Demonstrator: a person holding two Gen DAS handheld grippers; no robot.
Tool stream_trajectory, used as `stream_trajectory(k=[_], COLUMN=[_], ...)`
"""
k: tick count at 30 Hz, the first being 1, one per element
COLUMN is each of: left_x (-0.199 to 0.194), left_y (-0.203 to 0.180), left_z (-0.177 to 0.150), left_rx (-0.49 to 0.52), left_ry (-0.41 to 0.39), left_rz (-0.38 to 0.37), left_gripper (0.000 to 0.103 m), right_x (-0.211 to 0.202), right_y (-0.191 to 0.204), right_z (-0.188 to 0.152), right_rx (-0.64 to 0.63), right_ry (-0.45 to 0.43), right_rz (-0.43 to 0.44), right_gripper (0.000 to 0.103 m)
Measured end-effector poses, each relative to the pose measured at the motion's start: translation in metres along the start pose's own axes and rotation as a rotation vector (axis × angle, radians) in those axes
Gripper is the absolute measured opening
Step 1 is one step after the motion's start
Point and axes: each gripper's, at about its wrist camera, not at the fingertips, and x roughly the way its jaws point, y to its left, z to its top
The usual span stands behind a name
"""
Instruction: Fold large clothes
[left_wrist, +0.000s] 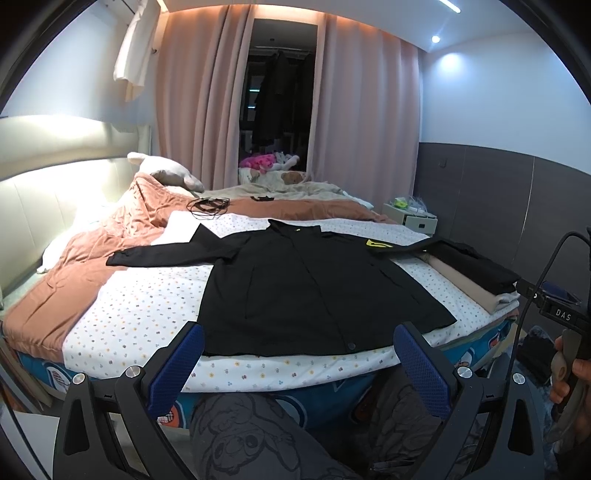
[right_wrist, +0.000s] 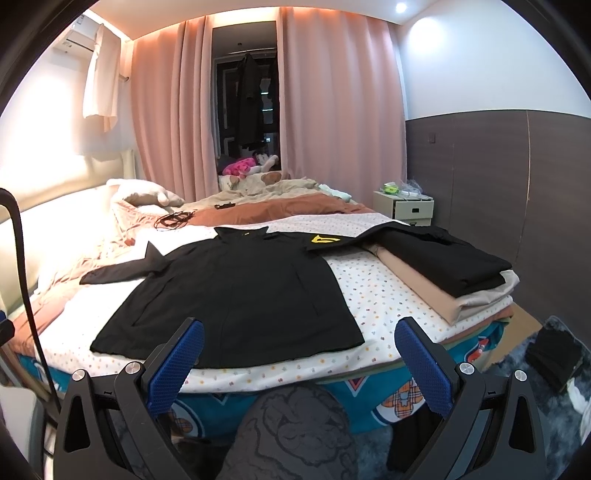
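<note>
2 grippers hang short of the bed's near edge, both spread wide and holding nothing: the left gripper (left_wrist: 299, 363) and the right gripper (right_wrist: 299, 363) each show blue textured pads (left_wrist: 177, 369) well apart, with only air between them. Beyond them a black jacket (left_wrist: 306, 291) lies flat, front up, on the dotted sheet (left_wrist: 147, 314) of the bed (right_wrist: 369, 402), hem toward the cameras and collar toward the far side. 1 sleeve (left_wrist: 166, 254) stretches out to the left onto the rust-coloured quilt (left_wrist: 74, 280). The other sleeve, bearing a yellow emblem (right_wrist: 325, 239), runs right and ends on or against a stack of folded clothes (right_wrist: 454, 277); where its cuff ends is hard to make out, black on black. That stack has a black garment on top, with beige and pale layers beneath.

In the left wrist view, the person's hand (left_wrist: 569, 376) grips the other tool's handle at the right edge, cut off by the frame. Patterned trouser legs (right_wrist: 295, 432) fill the bottom of both views, hiding the floor there. A tangle of dark cable (left_wrist: 208, 206) rests farther back on the bedding. Small objects on the white nightstand (right_wrist: 402, 208) are too small to identify.
</note>
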Motion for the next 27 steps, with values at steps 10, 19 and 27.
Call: stream_trajectory(k=[10, 19, 27], left_x=[0.0, 0.011, 0.044], left_y=[0.001, 0.011, 0.032], left_z=[0.0, 0.006, 0.017], left_rx=[0.003, -0.002, -0.008], left_ry=[0.0, 0.008, 0.05], left_rz=[-0.003, 0.009, 0.047], left_gripper=[0.103, 0.103, 0.103], right_x=[-0.002, 0.014, 0.048], right_y=[0.001, 0.003, 0.018], right_z=[-0.001, 0.005, 0.015], right_rx=[-0.002, -0.004, -0.01], right_ry=[-0.006, 0.018, 0.033], right_rz=[-0.004, 0.019, 0.053], right_gripper=[0.103, 0.103, 0.103])
